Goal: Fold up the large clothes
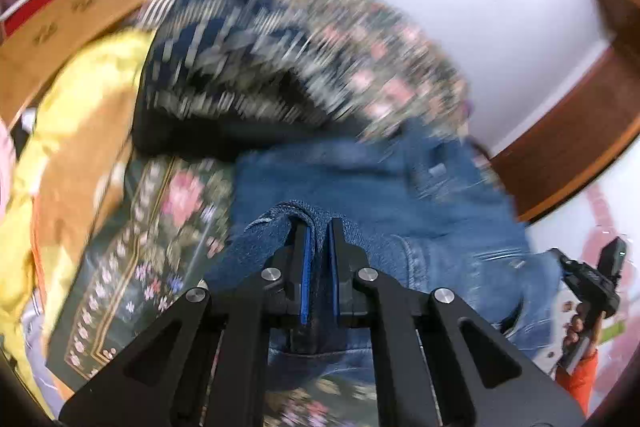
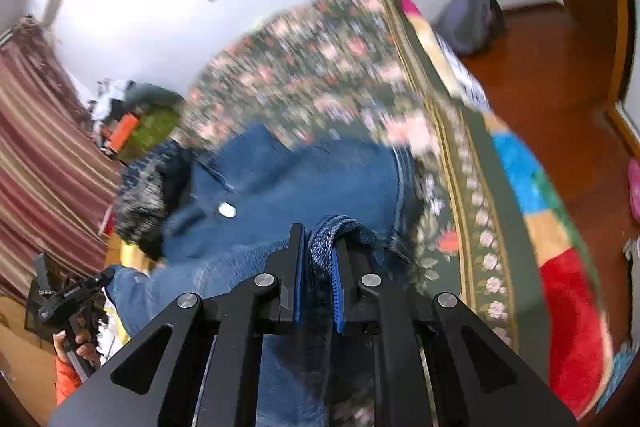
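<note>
A blue denim garment (image 1: 360, 183) lies spread on the floral bedcover (image 1: 160, 227), blurred by motion. My left gripper (image 1: 317, 227) is shut on a folded edge of the denim, which bunches between its blue pads. In the right wrist view my right gripper (image 2: 319, 235) is likewise shut on a rolled denim edge (image 2: 340, 227), and a metal button (image 2: 227, 209) shows further out on the cloth. Each view catches the other gripper at the garment's far edge, held in a hand: the right gripper (image 1: 560, 257) and the left gripper (image 2: 108, 273).
A dark patterned clothes pile (image 1: 224, 67) and a yellow cloth (image 1: 80, 99) lie left of the denim. A multicoloured blanket (image 2: 568, 307) hangs at the bed's right edge above the wooden floor (image 2: 560, 87). A striped curtain (image 2: 40, 147) and a grey bag (image 2: 468, 15) stand around.
</note>
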Demonstrator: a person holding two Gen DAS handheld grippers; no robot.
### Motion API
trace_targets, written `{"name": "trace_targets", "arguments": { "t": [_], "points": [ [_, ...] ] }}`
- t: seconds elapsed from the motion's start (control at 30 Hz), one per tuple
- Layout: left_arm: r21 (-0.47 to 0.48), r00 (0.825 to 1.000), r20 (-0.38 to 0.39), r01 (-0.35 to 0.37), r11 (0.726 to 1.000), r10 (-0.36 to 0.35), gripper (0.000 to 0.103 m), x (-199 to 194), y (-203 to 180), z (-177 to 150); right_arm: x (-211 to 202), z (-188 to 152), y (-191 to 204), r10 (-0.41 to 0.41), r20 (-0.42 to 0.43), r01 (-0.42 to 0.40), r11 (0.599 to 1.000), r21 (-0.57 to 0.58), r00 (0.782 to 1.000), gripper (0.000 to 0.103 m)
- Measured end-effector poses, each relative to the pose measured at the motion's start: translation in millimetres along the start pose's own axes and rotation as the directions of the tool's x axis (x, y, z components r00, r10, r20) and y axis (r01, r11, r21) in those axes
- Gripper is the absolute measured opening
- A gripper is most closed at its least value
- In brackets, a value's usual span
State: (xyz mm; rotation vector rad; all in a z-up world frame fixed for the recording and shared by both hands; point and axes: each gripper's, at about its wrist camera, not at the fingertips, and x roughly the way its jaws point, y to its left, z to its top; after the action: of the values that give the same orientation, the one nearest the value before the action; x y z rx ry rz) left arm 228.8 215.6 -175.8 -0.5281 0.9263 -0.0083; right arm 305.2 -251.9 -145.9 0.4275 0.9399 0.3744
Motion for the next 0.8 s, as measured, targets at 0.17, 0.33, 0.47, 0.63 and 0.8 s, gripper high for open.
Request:
{"name": "trace_targets", "arguments": {
  "t": [0.17,0.33,0.47,0.63,0.8],
  "points": [
    [0.007,0.994,-0.103,-0.047,0.999,0.048,0.007,38.3,9.4,-20.3,-4.6,-3.6,1.7,-0.013,-0.003,0.013,0.999,-0.036,1.0,0.009],
    [0.122,0.991,-0.084,-0.094,0.988,0.105,0.016,19.2,-9.5,-20.6,-17.5,3.6,18.9,-0.088,-0.03,0.083,0.988,-0.13,0.996,0.017],
    [0.164,0.993,-0.04,-0.099,0.982,0.107,0.048,-6.8,-14.8,-24.3,-44.0,-4.0,26.6,-0.087,0.012,0.088,0.987,-0.138,0.996,0.05],
    [0.155,0.993,-0.037,-0.101,0.983,0.108,0.056,-24.8,-7.7,-37.8,-58.8,-21.5,36.2,-0.084,-0.002,0.082,0.982,-0.167,0.996,0.052],
    [0.067,0.99,-0.123,-0.058,0.996,0.066,0.056,-14.7,13.0,-62.8,-46.5,-47.3,31.5,-0.091,-0.092,0.075,0.984,-0.163,0.992,0.052]
  ]
}}
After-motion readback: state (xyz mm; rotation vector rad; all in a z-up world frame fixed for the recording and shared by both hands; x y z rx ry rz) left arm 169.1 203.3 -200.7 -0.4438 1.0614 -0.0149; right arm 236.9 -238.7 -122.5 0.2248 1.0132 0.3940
